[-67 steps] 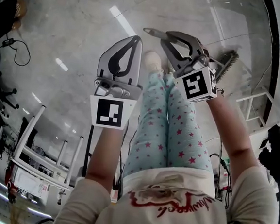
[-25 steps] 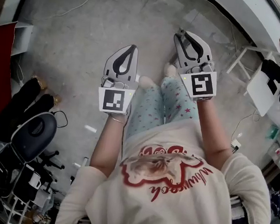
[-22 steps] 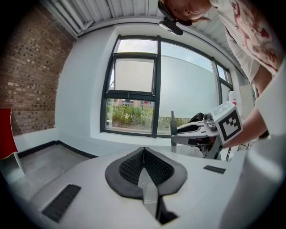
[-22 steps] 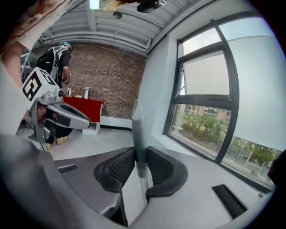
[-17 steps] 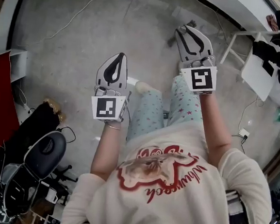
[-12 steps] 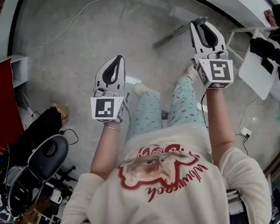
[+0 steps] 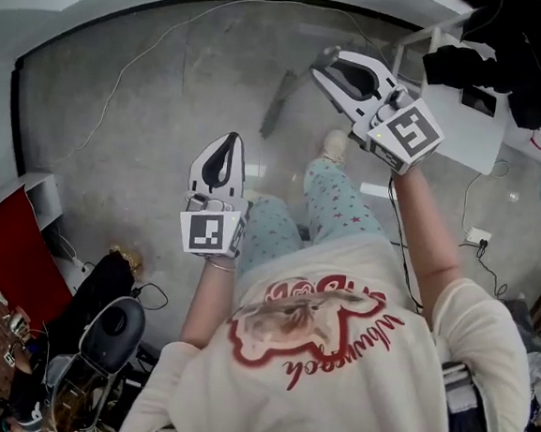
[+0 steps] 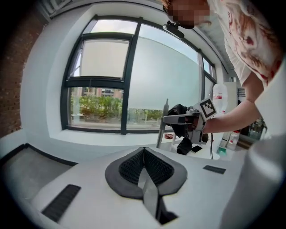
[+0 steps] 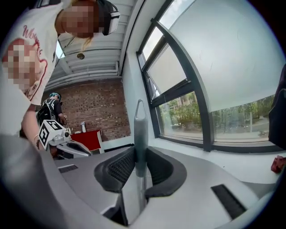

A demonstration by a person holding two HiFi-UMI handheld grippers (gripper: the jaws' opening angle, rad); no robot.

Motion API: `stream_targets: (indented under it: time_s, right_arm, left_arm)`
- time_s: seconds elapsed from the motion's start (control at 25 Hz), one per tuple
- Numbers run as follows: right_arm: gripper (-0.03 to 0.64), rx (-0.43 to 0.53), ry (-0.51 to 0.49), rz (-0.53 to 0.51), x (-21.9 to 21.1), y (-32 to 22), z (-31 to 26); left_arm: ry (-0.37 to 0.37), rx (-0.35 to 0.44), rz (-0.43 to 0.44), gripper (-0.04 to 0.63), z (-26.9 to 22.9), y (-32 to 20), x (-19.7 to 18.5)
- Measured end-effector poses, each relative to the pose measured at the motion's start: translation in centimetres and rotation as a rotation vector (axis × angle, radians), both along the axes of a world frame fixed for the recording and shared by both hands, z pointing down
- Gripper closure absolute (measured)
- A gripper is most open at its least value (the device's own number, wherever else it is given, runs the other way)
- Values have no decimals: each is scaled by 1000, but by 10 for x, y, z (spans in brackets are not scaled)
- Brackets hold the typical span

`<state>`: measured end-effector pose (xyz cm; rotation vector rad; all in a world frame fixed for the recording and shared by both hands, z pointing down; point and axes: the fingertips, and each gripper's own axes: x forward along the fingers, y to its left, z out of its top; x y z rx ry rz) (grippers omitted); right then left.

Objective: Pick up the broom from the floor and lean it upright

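A: Entry, right claw (image 7: 321, 64). State?

B: Closed on the broom (image 7: 275, 105). The right gripper view shows the grey handle (image 9: 140, 129) standing upright between the two dark pads, and both pads press on it.

A: Broom position?

B: In the head view it is at the far centre. The brush end hangs over the grey floor (image 7: 158, 106), just left of the right claw. The head view does not show whether the bristles touch the floor. The left gripper view shows the handle (image 8: 161, 127) nearly vertical in front of the window (image 8: 107, 85).

A: Left claw (image 7: 226, 145)?

B: Closed, with nothing between the pads. The left gripper view shows the two pads meeting along one line (image 8: 144, 154). It is held out to the left, nearer than the right claw and well apart from the broom.

A: Surroundings?

B: The person stands at centre in star-print trousers (image 7: 333, 202), one shoe (image 7: 334, 145) just below the right claw. A white surface (image 7: 466, 129) at the far right carries dark clothing (image 7: 511, 48). A white cable (image 7: 124, 66) runs across the far-left floor. A red cabinet (image 7: 14, 244) and a dark chair (image 7: 110, 333) stand at the near left. The right gripper view shows a brick wall (image 9: 89, 109).
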<state>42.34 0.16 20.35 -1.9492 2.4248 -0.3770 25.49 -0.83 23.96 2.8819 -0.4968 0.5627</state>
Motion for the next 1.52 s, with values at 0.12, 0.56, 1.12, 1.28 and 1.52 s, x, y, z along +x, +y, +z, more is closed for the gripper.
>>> stream_targets:
  time_s: [0.12,0.56,1.12,1.28,1.52]
  right_arm:
    - [518,2,15,-21,43,25,-1]
    - [514,-65,37,-26,174,104,30]
    - [511,0,-108,193,269,165,52]
    - [509,19,-148,275,284,188,64]
    - [509,32,-178,396,304,217,67]
  left_arm:
    - [-4,-2,87,574,2,33,60]
    - [75,-29,313,574,-10,97,204]
    - [17,-114,551,574,29,127,254]
    - [7,-128,567,574,35,128,263]
    - [-3,-138,604,574,39,136,270]
